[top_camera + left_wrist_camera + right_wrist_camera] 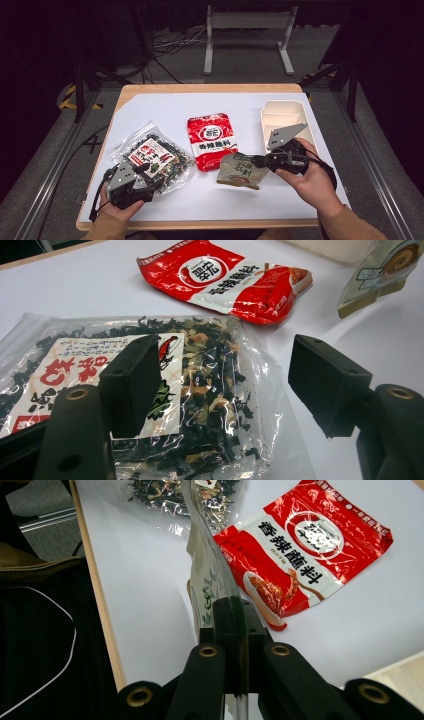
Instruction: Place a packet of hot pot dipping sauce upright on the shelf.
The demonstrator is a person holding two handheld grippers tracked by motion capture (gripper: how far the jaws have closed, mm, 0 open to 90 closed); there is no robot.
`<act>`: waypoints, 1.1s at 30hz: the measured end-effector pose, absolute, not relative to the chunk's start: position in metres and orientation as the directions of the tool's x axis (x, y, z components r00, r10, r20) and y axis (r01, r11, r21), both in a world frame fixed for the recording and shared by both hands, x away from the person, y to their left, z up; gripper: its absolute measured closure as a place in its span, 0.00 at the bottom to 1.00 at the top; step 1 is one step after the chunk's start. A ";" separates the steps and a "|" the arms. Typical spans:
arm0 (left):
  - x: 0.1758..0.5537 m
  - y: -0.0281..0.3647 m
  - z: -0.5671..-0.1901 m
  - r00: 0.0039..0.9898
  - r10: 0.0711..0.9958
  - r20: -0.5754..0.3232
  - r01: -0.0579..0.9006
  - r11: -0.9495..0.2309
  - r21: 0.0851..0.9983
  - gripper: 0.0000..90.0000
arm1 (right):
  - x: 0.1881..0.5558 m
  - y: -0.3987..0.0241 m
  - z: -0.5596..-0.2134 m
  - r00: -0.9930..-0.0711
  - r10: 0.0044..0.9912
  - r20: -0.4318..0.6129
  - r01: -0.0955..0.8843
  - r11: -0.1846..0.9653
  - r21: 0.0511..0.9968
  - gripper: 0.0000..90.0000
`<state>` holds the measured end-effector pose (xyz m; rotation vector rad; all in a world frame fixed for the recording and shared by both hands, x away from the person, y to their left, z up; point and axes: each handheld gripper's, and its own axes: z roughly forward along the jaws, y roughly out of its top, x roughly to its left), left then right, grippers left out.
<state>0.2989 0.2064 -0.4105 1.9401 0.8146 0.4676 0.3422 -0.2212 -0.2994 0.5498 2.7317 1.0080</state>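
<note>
Desk (165,102) carries three packets and a cream tray (300,111) at its far right side. Right claw (256,161) is clamped on the edge of a grey-green pouch (241,171); in the right gripper view the two black jaws press together on the thin foil edge, pouch (205,580) seen edge-on and rising away from the jaws. In the high view the pouch sits near the middle right of the desk, just right of the red seasoning packet (211,140), between that packet and the tray; cannot tell if it touches the desk. Left claw (145,172) is at the near left, jaws standing apart over the clear bag of dried seaweed mix (152,157). Left gripper view: left claw (225,385) spread, nothing pinched, seaweed bag (200,390) lying flat under and between the jaws, its label toward the left jaw. Red packet (225,277) lies flat beyond the bag, well clear of it.
</note>
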 end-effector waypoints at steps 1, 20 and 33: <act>0.299 0.206 -0.411 0.705 0.709 -0.012 0.347 -0.330 0.878 0.33 | 0.342 -0.221 -0.299 -0.916 0.400 -0.038 0.279 0.702 0.655 1.00; 0.299 0.210 -0.410 0.695 0.719 -0.014 0.350 -0.322 0.880 0.33 | 0.351 -0.232 -0.271 -0.909 0.404 -0.104 0.238 0.707 0.666 1.00; 0.299 0.212 -0.409 0.690 0.724 -0.012 0.351 -0.320 0.880 0.33 | 0.357 -0.240 -0.252 -0.896 0.414 -0.158 0.210 0.710 0.672 1.00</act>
